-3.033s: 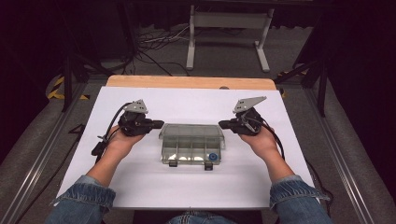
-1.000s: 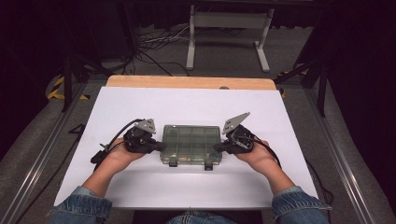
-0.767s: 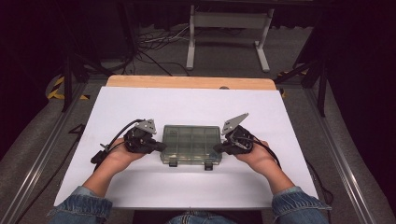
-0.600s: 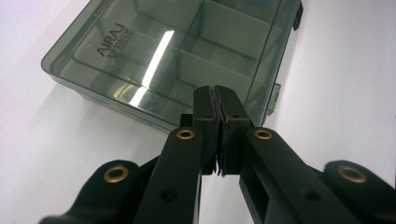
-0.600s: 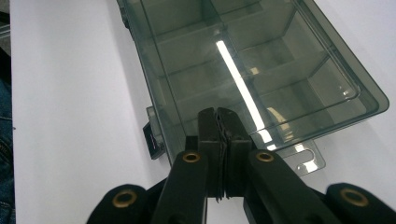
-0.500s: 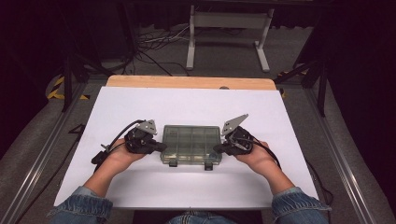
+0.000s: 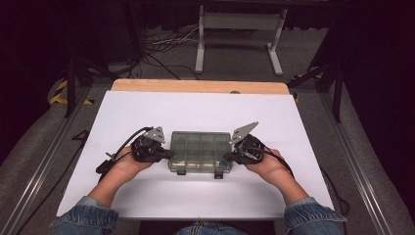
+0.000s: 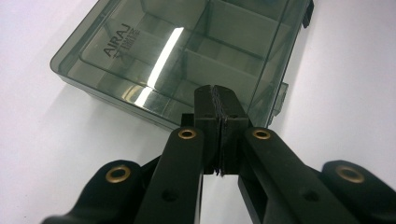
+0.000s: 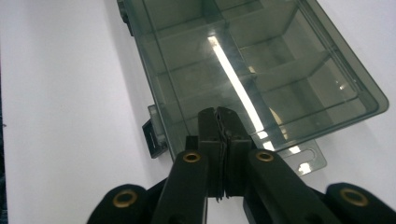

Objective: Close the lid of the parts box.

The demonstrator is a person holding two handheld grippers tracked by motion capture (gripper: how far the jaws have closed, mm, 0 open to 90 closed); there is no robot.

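Note:
A smoky clear compartment box (image 7: 200, 149) lies shut at the middle of the white table (image 7: 205, 110), its two black latches facing the person. My left gripper (image 7: 170, 153) is shut with nothing between its jaws, and its tips sit at the box's left end. In the left gripper view the closed tips (image 8: 216, 95) overlap the edge of the box (image 8: 154, 51), which shows empty compartments. My right gripper (image 7: 226, 157) is also shut and empty, with its tips at the box's right end. In the right gripper view the closed tips (image 9: 218, 114) meet the box (image 9: 261, 60) near a latch (image 9: 152, 135).
The white sheet has free room all round the box. A wooden strip (image 7: 200, 86) runs along the table's far edge. Behind it on the floor stand a metal frame (image 7: 237, 34) and some cables (image 7: 156, 46). Metal rails (image 7: 44, 161) flank the table.
Since three seconds ago both hands have come inward and nearer the person, bringing the shut grippers to the box's two ends. Over the last second nothing has moved.

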